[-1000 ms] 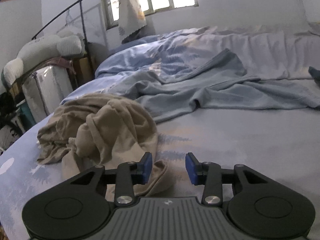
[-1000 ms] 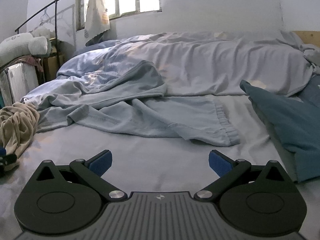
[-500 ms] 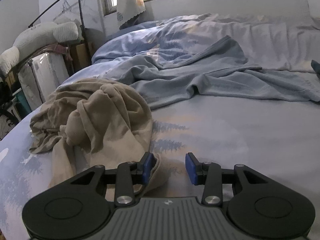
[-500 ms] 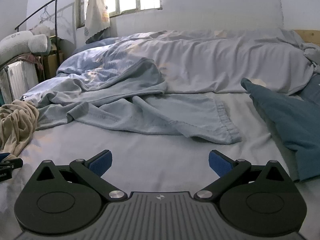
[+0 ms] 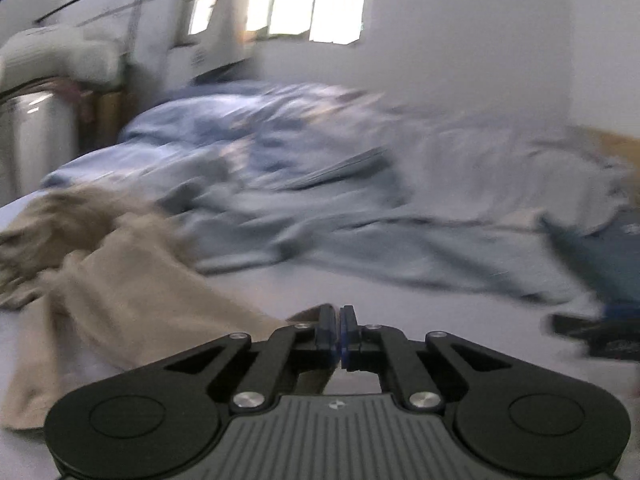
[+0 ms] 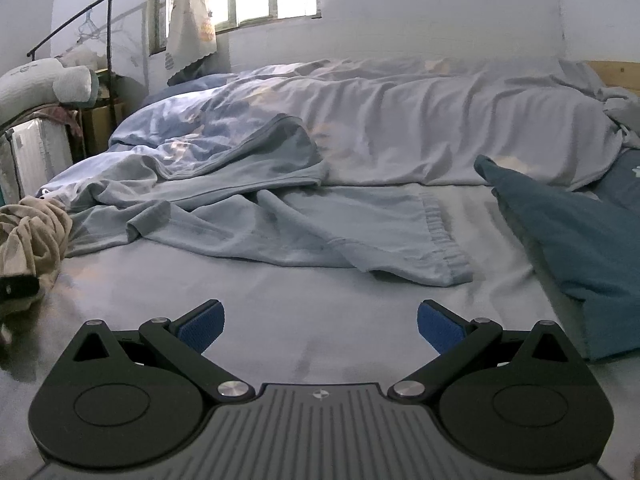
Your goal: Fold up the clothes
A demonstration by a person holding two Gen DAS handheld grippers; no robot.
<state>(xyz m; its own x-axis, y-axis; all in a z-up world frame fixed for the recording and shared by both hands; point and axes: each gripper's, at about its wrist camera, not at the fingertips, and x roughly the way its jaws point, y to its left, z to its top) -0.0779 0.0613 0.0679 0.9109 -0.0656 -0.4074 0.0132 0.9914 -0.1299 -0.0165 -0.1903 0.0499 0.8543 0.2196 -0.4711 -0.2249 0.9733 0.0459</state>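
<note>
A crumpled beige garment [image 5: 120, 288] lies on the bed at the left; it also shows in the right wrist view [image 6: 32, 236]. My left gripper [image 5: 339, 332] is shut on an edge of the beige garment, which stretches from the jaws to the left; this view is motion-blurred. A light blue garment [image 6: 304, 232] lies spread across the middle of the bed. My right gripper [image 6: 320, 328] is open and empty, low over the bare sheet in front of the blue garment.
A dark teal cloth [image 6: 580, 248] lies at the right. A rumpled pale duvet [image 6: 440, 120] covers the back of the bed. White bolsters and boxes [image 6: 36, 120] stand at the left by a window.
My left gripper has shut on the beige garment's edge and swung right, pulling the cloth with it. The right gripper has barely moved.
</note>
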